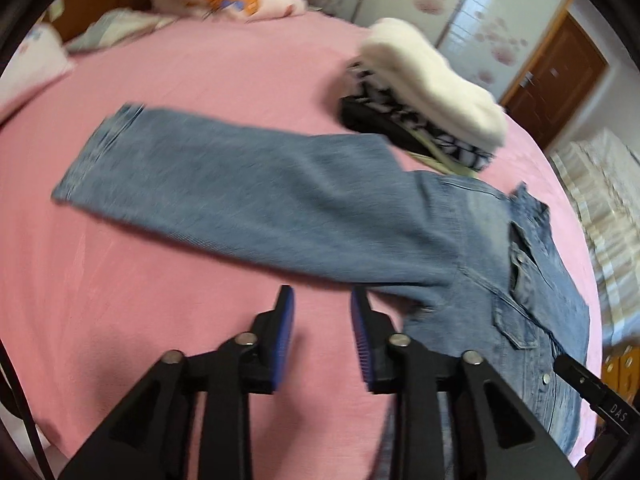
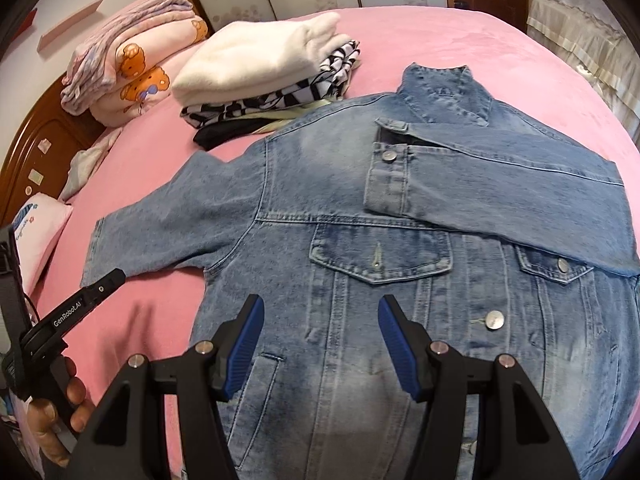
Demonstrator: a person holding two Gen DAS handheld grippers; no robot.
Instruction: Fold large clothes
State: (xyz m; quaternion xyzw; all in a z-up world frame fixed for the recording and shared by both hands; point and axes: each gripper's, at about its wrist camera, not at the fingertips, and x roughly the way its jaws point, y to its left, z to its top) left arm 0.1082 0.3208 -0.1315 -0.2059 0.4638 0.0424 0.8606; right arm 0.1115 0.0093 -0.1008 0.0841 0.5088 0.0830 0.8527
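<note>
— My jaws are both gaping, gripping nothing: left gripper (image 1: pixel 322 312) over pink bed (image 1: pixel 200 72), right gripper (image 2: pixel 320 320) over the denim jacket (image 2: pixel 400 240).

— What's crowding it?

— Folded clothes (image 2: pixel 256 64) touching its shoulder. Only my right view is showing one sleeve (image 2: pixel 500 196) folded across.

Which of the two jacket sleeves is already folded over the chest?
The sleeve with the buttoned cuff, on the right in the right wrist view, lies across the chest. The other sleeve is stretched out flat on the pink bed.
</note>
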